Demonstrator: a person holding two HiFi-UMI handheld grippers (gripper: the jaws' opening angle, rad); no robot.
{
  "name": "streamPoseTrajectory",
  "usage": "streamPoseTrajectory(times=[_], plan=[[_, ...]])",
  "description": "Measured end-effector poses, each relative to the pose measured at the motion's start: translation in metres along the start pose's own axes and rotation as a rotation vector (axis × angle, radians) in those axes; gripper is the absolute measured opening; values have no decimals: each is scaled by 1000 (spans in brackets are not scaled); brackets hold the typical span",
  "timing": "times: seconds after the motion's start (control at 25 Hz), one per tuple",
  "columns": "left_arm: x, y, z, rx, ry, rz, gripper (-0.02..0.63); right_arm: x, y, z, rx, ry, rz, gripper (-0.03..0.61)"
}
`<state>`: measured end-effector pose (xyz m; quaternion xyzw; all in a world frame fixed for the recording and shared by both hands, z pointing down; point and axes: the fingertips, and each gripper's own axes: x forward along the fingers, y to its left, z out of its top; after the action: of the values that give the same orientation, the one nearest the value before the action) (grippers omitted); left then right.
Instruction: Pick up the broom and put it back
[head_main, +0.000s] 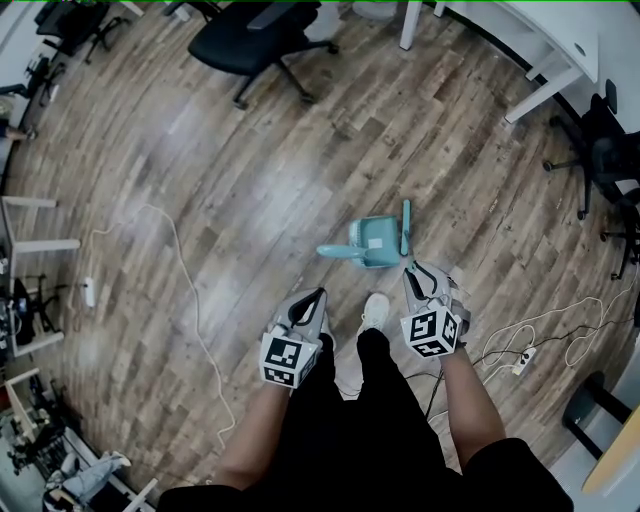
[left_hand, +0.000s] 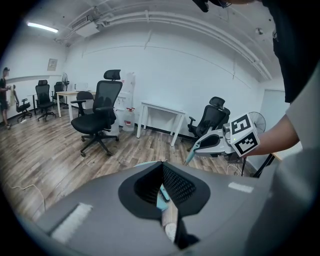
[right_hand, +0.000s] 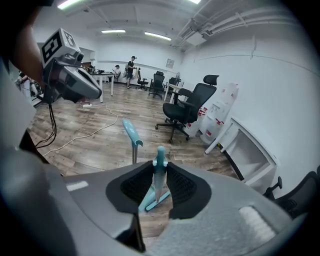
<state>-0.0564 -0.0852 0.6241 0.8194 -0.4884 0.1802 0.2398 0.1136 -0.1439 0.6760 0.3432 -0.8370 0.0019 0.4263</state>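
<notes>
- Right tongs: part-closed, pads bearing on both sides of the broom. They hold the teal handle just under its top end, and the tip pokes up past the pads.
- Left tongs: tips together, nothing between them. They hang at about 9 o'clock of the right pair in the head view, doing no work.
- The broom hangs down from the grip, with its lower end by the teal dustpan on the wooden floor. I cannot tell whether the brush is seated in the pan.
- The dustpan's own upright handle stands just beside the broom, at 11 o'clock of the right tongs.
- A shoe is near, at 6 o'clock of the pan. A white cable lies well apart at 9 o'clock.
- Risk 1: the hold is high and on a slim round handle, so the broom could pivot or slide in the pads and the brush would miss its seat.
- Risk 2: a swinging handle or the tongs could strike the pan handle and tip or shove the light pan.
- Risk 3: if the tongs let go before the brush is seated, the broom falls flat.
</notes>
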Motion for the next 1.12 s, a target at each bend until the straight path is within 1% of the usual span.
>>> streamPoseTrajectory(times=[0.48, 0.6, 0.8, 0.92, 1.12], plan=[[-12, 20, -14, -18, 11, 42, 17, 28, 23, 32, -40, -22, 72, 92], [-15, 24, -12, -35, 6, 53, 18, 32, 24, 37, -49, -28, 79, 92], [-19, 30, -20, -37, 12, 58, 18, 39, 32, 44, -52, -31, 84, 91], [-18, 31, -22, -29, 19, 66, 18, 42, 36, 47, -51, -40, 88, 91], [-15, 33, -22, 19, 34, 56, 17, 47, 41, 53, -67, -45, 99, 91]])
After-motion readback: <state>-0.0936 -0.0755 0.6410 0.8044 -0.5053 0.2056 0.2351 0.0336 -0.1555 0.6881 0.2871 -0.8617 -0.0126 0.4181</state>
